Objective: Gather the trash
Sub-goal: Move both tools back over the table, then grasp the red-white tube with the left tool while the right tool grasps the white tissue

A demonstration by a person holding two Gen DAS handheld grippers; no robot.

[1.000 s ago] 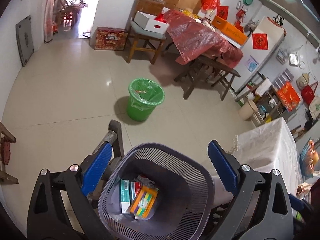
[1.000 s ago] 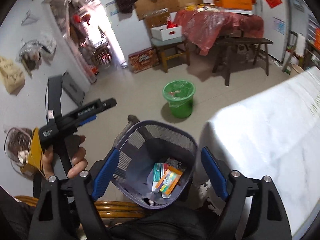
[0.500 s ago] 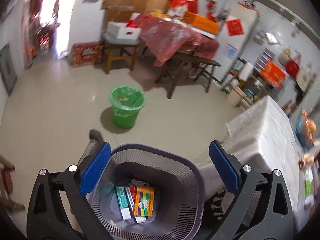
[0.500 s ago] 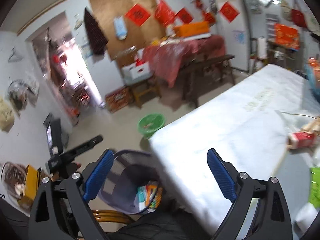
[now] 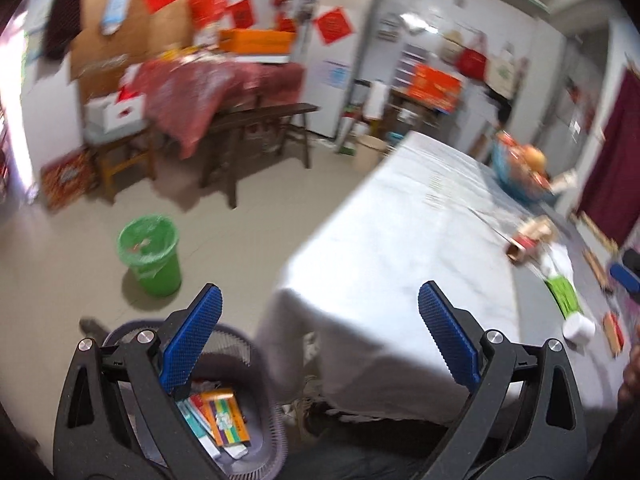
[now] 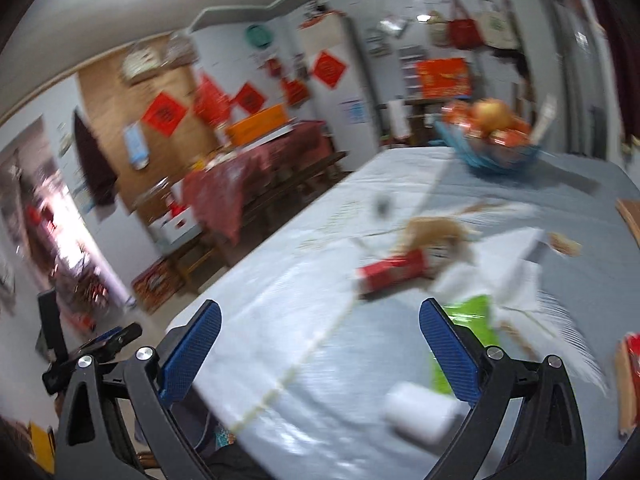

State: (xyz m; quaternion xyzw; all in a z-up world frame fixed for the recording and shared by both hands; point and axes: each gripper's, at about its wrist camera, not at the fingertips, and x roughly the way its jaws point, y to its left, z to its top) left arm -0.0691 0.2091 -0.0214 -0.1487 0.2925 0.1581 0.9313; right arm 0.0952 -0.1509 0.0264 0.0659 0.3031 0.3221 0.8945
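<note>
My left gripper [image 5: 320,332] is open and empty above the table's near corner. Below its left finger stands a grey mesh wastebasket [image 5: 264,432] with flat coloured boxes [image 5: 226,416] inside. My right gripper [image 6: 320,344] is open and empty over the white-clothed table [image 6: 280,300]. Trash lies on the table: a red box [image 6: 392,272], a green packet [image 6: 472,316], a white roll [image 6: 420,412] near my right finger, and crumpled white paper [image 6: 516,256]. These also show small at the right of the left wrist view [image 5: 564,300].
A green lined bucket [image 5: 150,252] stands on the tiled floor. A blue fruit basket [image 6: 492,140] sits at the table's far end. A red-covered table with a bench [image 5: 224,92] stands by the back wall. The left gripper shows at the lower left of the right wrist view [image 6: 96,352].
Both grippers have swung right and up, away from the wastebasket toward the table. The trash on the table has come into view. Both stay open.
</note>
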